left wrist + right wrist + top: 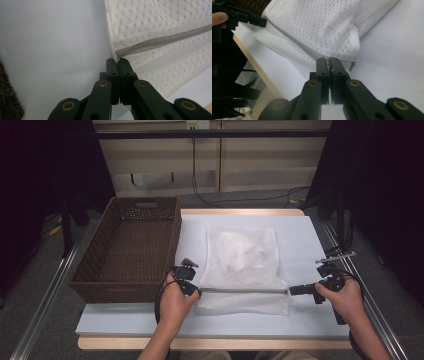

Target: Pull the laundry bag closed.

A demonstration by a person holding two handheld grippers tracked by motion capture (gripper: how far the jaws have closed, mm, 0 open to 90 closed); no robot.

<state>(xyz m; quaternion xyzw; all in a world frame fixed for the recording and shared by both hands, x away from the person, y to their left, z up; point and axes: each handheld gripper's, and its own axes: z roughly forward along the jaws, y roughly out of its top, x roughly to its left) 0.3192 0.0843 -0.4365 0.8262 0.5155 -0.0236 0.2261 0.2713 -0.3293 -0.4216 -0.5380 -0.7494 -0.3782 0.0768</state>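
Mesh bag (242,265) beside basket (130,250); left gripper (196,292) and right gripper (292,290) each pinch its zipper (242,290) ends (pulled taut).

White mesh-cloth bag (243,265), woven wicker basket (131,247)

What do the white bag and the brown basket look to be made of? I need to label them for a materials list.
The mesh laundry bag looks like soft white knitted synthetic netting, matt, with rows of small holes and a grey zipper. The basket looks like dark brown woven wicker or rattan; it could be imitation.
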